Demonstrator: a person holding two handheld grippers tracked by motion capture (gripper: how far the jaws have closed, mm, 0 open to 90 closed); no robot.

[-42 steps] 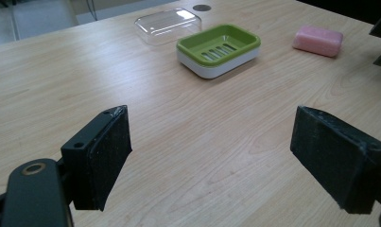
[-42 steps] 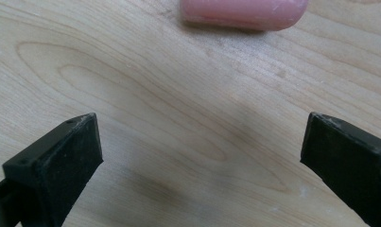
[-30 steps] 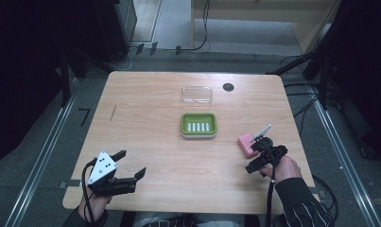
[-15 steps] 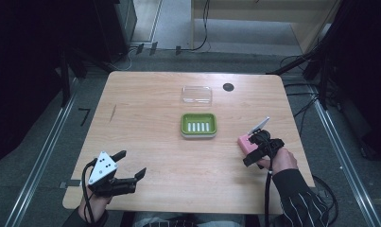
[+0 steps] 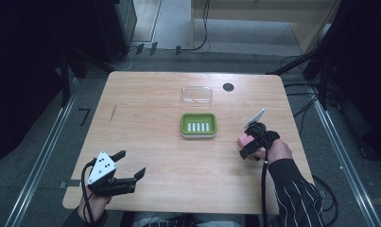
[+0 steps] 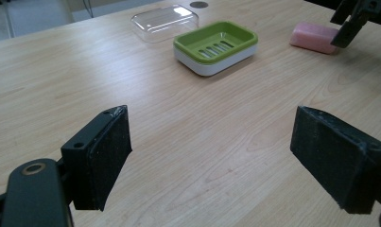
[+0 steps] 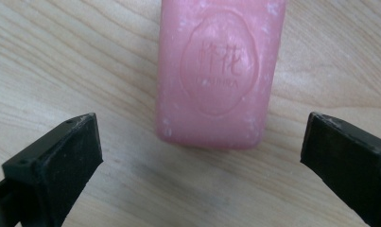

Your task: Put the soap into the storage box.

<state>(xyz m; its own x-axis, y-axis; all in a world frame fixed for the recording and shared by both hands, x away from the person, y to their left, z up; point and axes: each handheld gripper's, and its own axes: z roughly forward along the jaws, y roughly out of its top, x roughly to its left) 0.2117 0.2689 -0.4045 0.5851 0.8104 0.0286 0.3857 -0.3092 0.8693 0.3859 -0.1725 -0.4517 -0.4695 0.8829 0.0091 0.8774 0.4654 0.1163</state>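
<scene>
Wooden desk [image 5: 155,142]: right claw [image 7: 202,156] spread over the soap [image 7: 219,71] (pink) near the right edge; left claw [image 6: 212,156] spread.

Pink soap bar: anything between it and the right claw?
Nothing visible. The pink rectangular soap bar lies flat on bare wooden table, just ahead of the open right claw, jaws apart either side.

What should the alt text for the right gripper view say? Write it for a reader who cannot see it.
A pink soap bar with a stamped round emblem lies flat on the wooden table, just beyond the right gripper. The gripper's two black jaws stand wide open, one at each lower corner, not touching the bar.
</scene>
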